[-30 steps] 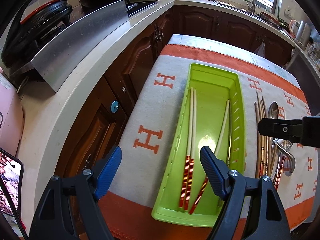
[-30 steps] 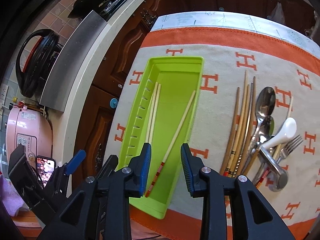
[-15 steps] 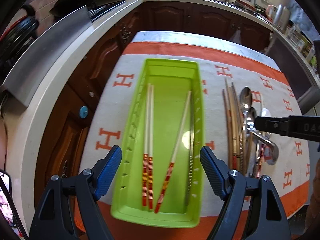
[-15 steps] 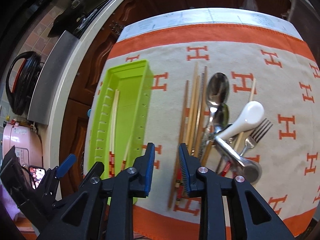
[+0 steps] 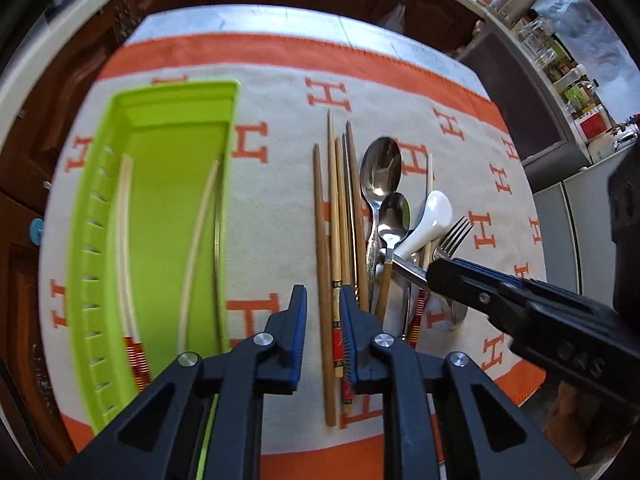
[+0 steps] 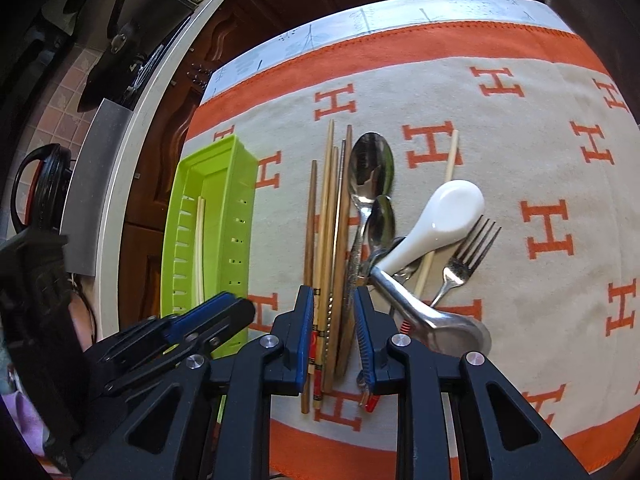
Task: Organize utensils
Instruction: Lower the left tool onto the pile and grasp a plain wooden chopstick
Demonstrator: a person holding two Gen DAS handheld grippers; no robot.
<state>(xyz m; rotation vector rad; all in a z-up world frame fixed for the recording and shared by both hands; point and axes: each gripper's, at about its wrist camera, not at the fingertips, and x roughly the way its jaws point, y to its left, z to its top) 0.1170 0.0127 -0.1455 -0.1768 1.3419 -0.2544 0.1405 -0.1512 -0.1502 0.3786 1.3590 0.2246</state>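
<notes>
Left gripper (image 5: 323,316): fingers narrowly parted, straddling the near ends of the chopsticks (image 5: 340,216), gripping nothing. Right gripper (image 6: 332,320): likewise narrowly parted over the same bundle. Chopsticks' long axis near–far, tips far, on the cloth (image 6: 520,152), right of the green tray (image 5: 168,184).

home kitchen | dark wood cabinets (image 6: 168,128) | pale countertop (image 6: 132,152) | tiled wall (image 6: 60,108) | cookware (image 6: 116,40)

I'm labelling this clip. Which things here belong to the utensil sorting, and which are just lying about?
Job: green tray; chopsticks; metal spoons; white spoon; fork; ladle.

Lying about: patterned cloth; black pot; counter jars.
</notes>
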